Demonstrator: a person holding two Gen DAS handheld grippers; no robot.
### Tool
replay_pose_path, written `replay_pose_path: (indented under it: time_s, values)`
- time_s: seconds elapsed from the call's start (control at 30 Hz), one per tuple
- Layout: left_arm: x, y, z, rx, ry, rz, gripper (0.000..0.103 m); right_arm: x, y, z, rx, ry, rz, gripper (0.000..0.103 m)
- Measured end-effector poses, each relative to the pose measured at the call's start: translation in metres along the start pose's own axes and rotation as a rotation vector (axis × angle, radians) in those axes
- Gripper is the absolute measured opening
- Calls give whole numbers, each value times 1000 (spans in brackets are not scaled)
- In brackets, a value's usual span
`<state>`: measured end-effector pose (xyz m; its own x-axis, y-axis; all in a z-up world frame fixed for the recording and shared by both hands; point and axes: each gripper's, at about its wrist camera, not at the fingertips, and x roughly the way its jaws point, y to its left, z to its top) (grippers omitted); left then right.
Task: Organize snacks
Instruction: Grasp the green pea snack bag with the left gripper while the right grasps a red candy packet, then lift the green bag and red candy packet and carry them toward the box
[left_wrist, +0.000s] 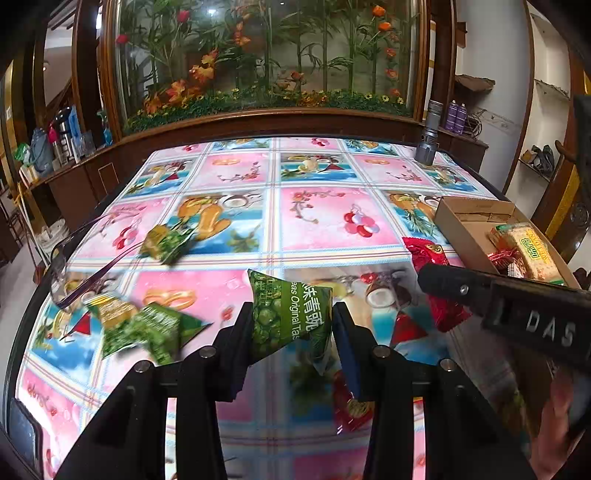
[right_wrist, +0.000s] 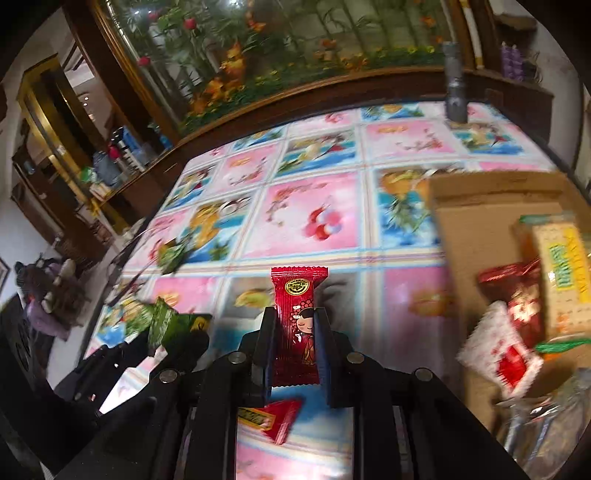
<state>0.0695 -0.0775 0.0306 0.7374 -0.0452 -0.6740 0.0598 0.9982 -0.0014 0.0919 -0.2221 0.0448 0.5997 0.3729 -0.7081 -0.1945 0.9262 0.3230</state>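
My left gripper (left_wrist: 291, 332) is shut on a green pea snack packet (left_wrist: 291, 314) and holds it above the tablecloth. Other green packets lie to the left (left_wrist: 166, 242), and a blurred heap of them sits nearer (left_wrist: 147, 328). My right gripper (right_wrist: 295, 332) is shut on a red candy packet (right_wrist: 297, 321) with a cartoon figure, which stands upright between the pads. A second red packet (right_wrist: 273, 417) lies on the table beneath it. In the left wrist view, the right gripper's black finger (left_wrist: 461, 288) reaches in from the right over red packets (left_wrist: 424, 251).
An open cardboard box (left_wrist: 461, 225) at the table's right edge holds a yellow-green bar pack (left_wrist: 528, 251) and red sweets (right_wrist: 517, 295). A pair of glasses (left_wrist: 74, 266) lies at the left edge. A grey flashlight (left_wrist: 428, 136) stands at the far right.
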Motion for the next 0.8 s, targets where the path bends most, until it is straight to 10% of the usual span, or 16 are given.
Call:
replay_pose_path:
  time_s: [0.8]
  values:
    - [-25, -2, -6, 57, -114, 109, 41, -6, 16, -4, -63, -32, 27, 21]
